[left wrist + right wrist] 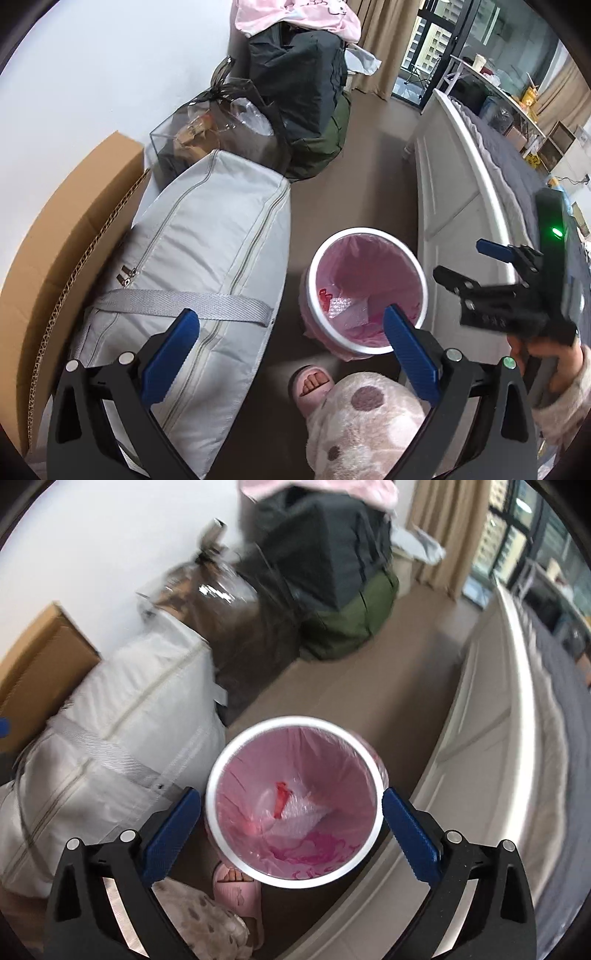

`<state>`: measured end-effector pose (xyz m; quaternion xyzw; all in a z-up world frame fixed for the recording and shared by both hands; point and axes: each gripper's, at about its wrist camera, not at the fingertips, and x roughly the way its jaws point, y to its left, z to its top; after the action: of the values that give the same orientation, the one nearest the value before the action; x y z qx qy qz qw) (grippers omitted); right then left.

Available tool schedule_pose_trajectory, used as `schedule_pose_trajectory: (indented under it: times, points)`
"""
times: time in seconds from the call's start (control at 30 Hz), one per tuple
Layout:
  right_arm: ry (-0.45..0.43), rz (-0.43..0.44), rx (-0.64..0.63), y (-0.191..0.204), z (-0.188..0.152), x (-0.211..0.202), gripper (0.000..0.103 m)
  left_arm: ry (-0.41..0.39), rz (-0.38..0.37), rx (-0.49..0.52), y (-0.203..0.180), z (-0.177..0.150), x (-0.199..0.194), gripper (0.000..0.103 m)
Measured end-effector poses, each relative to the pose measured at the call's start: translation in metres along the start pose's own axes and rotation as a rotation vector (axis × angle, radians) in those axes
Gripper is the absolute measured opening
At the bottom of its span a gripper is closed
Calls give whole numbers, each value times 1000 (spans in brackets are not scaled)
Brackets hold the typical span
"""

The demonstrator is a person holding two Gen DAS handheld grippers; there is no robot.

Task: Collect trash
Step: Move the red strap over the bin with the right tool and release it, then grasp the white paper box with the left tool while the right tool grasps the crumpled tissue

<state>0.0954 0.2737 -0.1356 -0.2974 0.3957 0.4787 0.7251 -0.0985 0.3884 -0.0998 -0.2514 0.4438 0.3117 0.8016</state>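
A round white trash bin (408, 260) with a pink liner stands on the floor beside the bed; it also shows in the right wrist view (221, 760). Inside lie clear bubble wrap (299, 818) and a red scrap (281, 797). My left gripper (291, 343) is open and empty, above the floor just left of the bin. My right gripper (291, 829) is open and empty, right above the bin's mouth. The right gripper also shows in the left wrist view (465, 264), open, over the bed's footboard.
A grey zipped storage bag (207, 266) lies left of the bin, with a cardboard box (66, 236) behind it. Dark bags (295, 85) and a clear bag (207, 129) are piled by the wall. The white bed frame (454, 192) stands right. My slippered foot (310, 384) is near the bin.
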Motion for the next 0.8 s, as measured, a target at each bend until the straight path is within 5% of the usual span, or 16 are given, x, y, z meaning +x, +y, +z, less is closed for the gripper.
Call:
schedule_pose_trajectory:
  times: [0.43, 0.8]
  points:
    - [-144, 25, 92, -6, -28, -94, 96, -60, -32, 135, -67, -6, -55, 98]
    - [-235, -33, 331, -73, -105, -177, 96, -70, -102, 287, -142, -28, -77, 98]
